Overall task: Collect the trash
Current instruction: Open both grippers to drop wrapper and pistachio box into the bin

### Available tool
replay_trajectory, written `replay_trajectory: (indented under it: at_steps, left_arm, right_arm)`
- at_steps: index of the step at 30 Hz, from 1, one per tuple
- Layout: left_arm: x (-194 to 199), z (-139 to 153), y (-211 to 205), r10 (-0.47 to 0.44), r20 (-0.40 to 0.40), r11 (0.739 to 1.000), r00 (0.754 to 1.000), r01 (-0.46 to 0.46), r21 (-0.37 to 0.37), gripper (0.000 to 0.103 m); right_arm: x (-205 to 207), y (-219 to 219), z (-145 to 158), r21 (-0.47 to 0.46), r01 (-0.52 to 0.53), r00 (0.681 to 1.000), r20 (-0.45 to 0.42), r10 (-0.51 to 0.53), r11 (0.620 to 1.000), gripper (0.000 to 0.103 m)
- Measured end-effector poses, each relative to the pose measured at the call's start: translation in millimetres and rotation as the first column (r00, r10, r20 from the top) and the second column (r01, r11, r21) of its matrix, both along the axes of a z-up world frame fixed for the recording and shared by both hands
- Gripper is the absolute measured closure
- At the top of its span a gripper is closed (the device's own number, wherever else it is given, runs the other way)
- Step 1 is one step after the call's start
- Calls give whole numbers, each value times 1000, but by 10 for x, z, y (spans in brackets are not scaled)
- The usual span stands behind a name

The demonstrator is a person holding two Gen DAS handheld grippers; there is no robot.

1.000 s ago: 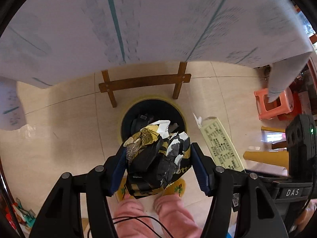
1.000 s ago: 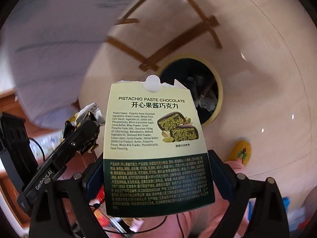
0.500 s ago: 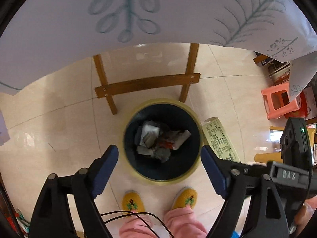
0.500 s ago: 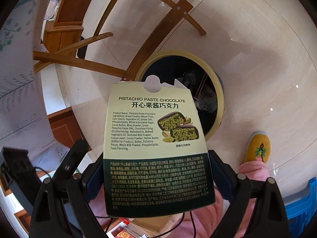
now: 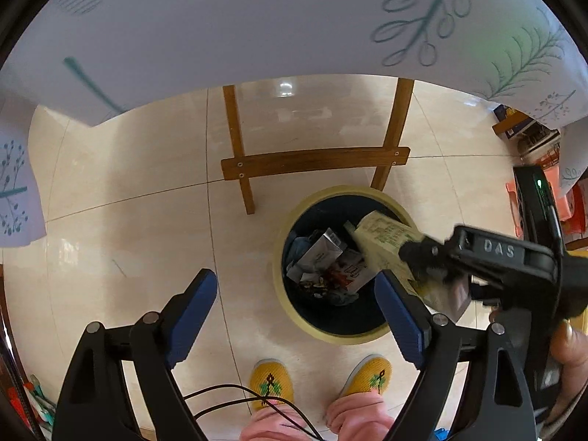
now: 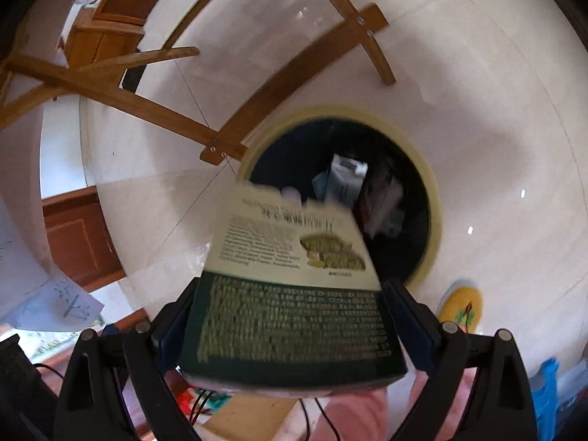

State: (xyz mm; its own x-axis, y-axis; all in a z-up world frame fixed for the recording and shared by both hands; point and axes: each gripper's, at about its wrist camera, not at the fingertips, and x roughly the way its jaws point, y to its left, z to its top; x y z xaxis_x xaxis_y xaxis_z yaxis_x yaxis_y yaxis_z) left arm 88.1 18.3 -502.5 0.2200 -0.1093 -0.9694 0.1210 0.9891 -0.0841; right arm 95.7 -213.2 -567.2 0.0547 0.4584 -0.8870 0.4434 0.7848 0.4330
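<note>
Black tools (image 5: pixel 297 305): two; bin (image 5: pixel 316 325): one.

The right gripper (image 5: pixel 411 257) bears raised letters "DAS"; print on the chocolate box (image 6: pixel 290 294) is too blurred to read.

Glossy cream tiled floor (image 5: pixel 128 228) bears a yellow-rimmed bin (image 5: pixel 294 316) beside wooden legs (image 5: pixel 239 169).

The left gripper (image 5: pixel 296 312) is held open and empty above a yellow-rimmed waste bin (image 5: pixel 294 316) of wrappers (image 5: pixel 323 257); a pale chocolate box (image 5: pixel 386 235) is gripped over it by the right gripper (image 5: pixel 419 264).
</note>
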Motion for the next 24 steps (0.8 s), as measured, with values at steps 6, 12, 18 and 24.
replay_trajectory:
  at_steps: [6, 12, 18, 24]
  left_arm:
    - [-4, 59, 92, 12, 27, 1000, 1000, -12, -8, 16]
    - [10, 177, 116, 17, 54, 999, 998, -15, -31, 16]
    - [-2, 229, 77, -5, 67, 1000, 998, 7, -21, 9]
    - [-37, 300, 62, -5, 68, 1000, 998, 7, -30, 9]
  right_arm:
    - [30, 42, 66, -55, -40, 999, 32, 41, 998, 7]
    - [-50, 45, 109, -88, -37, 997, 59, 42, 995, 7]
    - [-54, 75, 226, -122, -44, 989, 138, 61, 992, 3]
    - [-65, 88, 346, -144, -60, 985, 152, 82, 988, 3]
